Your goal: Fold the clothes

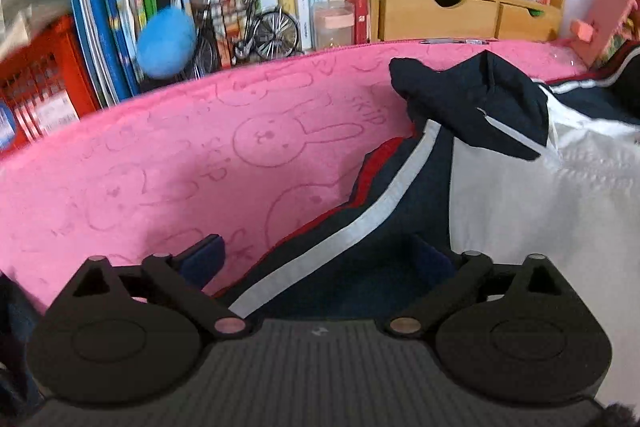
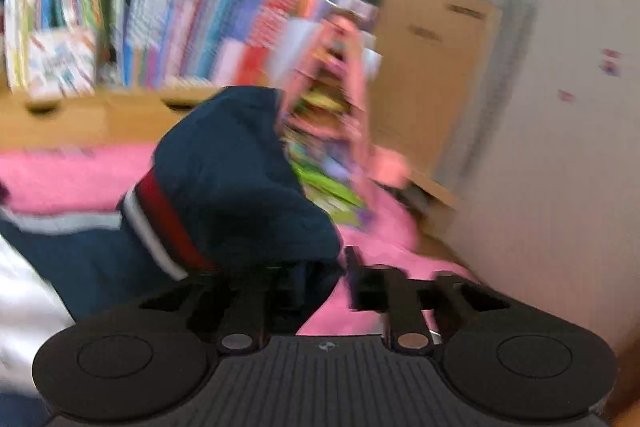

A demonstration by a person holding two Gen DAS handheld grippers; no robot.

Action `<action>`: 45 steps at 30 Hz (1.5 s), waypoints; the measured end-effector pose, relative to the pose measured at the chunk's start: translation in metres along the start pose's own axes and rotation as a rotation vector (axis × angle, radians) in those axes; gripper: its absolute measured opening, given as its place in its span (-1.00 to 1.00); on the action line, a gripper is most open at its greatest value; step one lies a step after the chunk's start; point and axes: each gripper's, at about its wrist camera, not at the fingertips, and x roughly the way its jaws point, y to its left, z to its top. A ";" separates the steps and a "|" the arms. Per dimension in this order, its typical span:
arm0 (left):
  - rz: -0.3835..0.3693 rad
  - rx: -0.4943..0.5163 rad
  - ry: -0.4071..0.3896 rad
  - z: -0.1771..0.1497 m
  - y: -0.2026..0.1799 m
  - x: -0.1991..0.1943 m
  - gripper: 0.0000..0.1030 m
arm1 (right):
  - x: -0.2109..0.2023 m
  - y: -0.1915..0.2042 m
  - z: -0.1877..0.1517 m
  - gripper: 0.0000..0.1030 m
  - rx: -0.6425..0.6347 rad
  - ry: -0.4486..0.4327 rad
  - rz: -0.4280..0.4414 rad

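Navy jacket (image 1: pixel 420 187) under left gripper (image 1: pixel 320 259), jaws wide; right gripper (image 2: pixel 304 279) half-open round sleeve (image 2: pixel 240 179), blurred. Bike model (image 1: pixel 264 31): left view only.

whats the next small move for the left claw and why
Probably close the left claw on the jacket: its fingers stand wide open around the navy fabric with the white stripe, nothing gripped yet, while the right claw already seems to pinch a sleeve.
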 end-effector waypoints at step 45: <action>0.384 0.018 -0.176 0.101 -0.004 0.035 -0.34 | 0.030 0.227 0.070 0.52 -0.166 -0.092 0.674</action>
